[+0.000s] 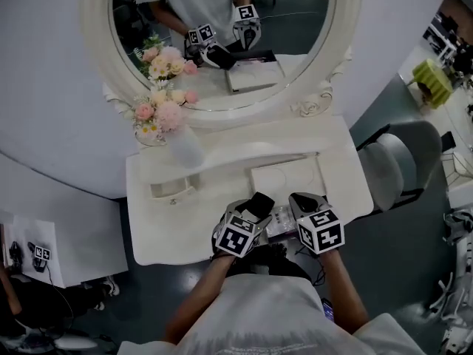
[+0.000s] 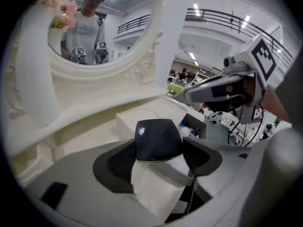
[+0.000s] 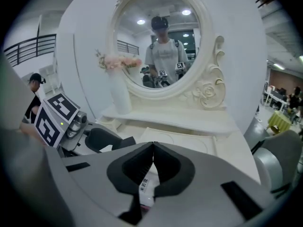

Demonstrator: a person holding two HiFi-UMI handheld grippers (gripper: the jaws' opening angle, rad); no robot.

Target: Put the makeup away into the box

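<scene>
Jaws of the left gripper [image 2: 161,159] are closed on a glossy black compact [image 2: 158,140], its rounded top standing up between the two dark pads, with a pale white surface showing just under it. From the head view the same gripper [image 1: 255,208] hovers over the front edge of the white desk [image 1: 170,228], the compact [image 1: 260,200] raised clear of the surface.

Just beside it, between the two grippers, lies the box [image 1: 278,222]. The left gripper view shows its open compartment [image 2: 195,126] with small blue and pink items inside, and a flat white panel [image 2: 144,115] touching its far side.

The right gripper [image 1: 304,203] hangs on the other side of the box. In its own view the jaws of this gripper [image 3: 152,150] are pressed together at the tips. A white slip with small print [image 3: 144,183] shows in the gap behind the tips; whether it is pinched or simply lies below cannot be told.

Further back on the desk a white vase [image 1: 185,148] of pink flowers [image 1: 159,113] stands against the oval mirror [image 1: 295,21], which reflects the person and both marker cubes. A grey chair [image 1: 403,161] stands to the right of the desk.
</scene>
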